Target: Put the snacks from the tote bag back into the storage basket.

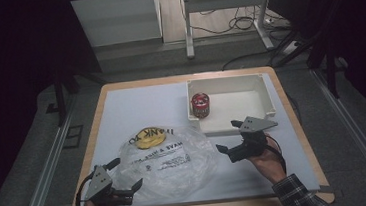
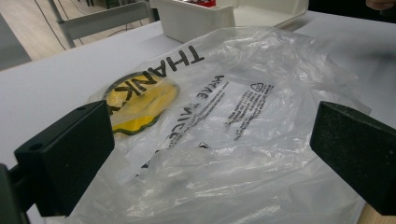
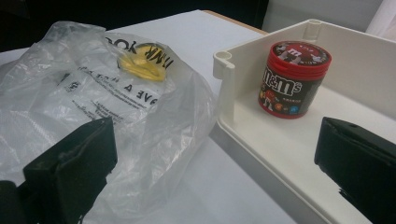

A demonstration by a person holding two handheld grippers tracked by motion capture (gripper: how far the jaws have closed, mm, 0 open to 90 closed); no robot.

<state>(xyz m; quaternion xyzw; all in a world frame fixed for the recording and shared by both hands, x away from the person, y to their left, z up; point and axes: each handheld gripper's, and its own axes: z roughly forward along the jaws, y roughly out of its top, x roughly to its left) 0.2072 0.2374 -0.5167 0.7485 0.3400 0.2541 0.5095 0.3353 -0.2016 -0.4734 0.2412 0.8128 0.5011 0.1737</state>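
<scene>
The white-topped wooden bench point(image 1: 136, 104) carries a crumpled clear plastic bag with black lettering point(image 1: 168, 162); its yellow patch point(image 1: 146, 139) is blurred under the film. The white rectangular plastic tray point(image 1: 266, 106) is cut off in both gripper views. The right gripper view reads the red-lidded dark candy tub point(image 3: 292, 79). Left gripper point(image 1: 127, 174) and right gripper point(image 1: 229, 136) fingers are spread wide and released, touching nothing, flanking the bag.
</scene>
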